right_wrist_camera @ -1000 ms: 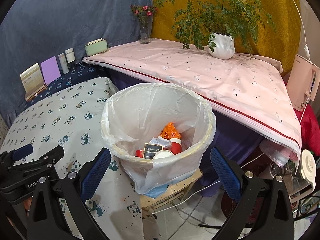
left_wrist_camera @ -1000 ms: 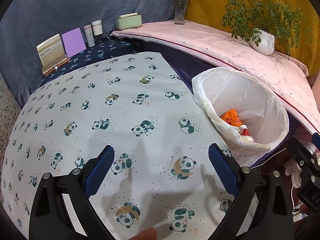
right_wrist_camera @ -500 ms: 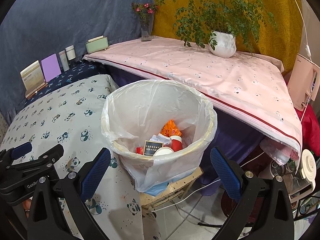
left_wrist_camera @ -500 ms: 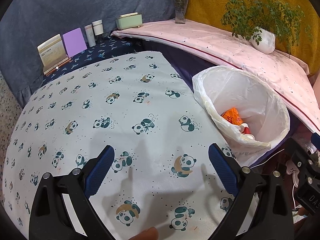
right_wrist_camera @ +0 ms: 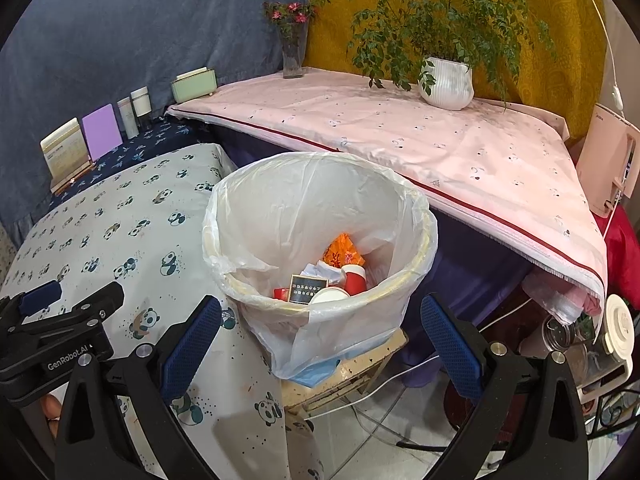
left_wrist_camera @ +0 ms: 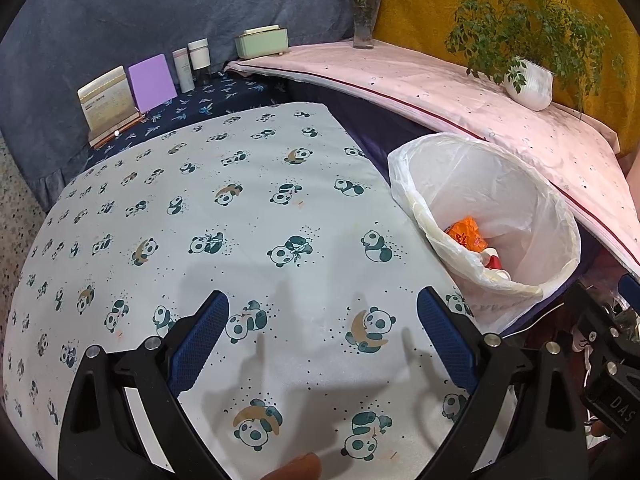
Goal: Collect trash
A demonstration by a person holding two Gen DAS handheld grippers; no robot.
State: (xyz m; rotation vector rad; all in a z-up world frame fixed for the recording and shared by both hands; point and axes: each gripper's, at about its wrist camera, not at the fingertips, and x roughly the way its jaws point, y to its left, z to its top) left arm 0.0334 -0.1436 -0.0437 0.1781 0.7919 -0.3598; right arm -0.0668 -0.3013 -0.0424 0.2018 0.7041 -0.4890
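A bin lined with a white plastic bag point(right_wrist_camera: 320, 216) stands beside the panda-print table point(right_wrist_camera: 120, 216). Inside lie an orange wrapper point(right_wrist_camera: 344, 252), a red cup point(right_wrist_camera: 356, 280), a small dark card point(right_wrist_camera: 307, 289) and white paper. My right gripper point(right_wrist_camera: 320, 344) is open and empty, just in front of the bin. My left gripper point(left_wrist_camera: 322, 340) is open and empty above the panda cloth point(left_wrist_camera: 224, 240), with the bin point(left_wrist_camera: 500, 200) to its right. The left gripper also shows at the left of the right wrist view point(right_wrist_camera: 60, 312).
A pink-covered table point(right_wrist_camera: 440, 140) behind the bin carries a potted plant point(right_wrist_camera: 446, 84), a flower vase point(right_wrist_camera: 292, 48) and a green box point(right_wrist_camera: 194, 84). Books and bottles point(left_wrist_camera: 152, 80) line the back. Cables, jars and a stool lie on the floor at right.
Both views have shifted slightly; the bin sits a touch lower in the right wrist view. Both grippers stay open and empty.
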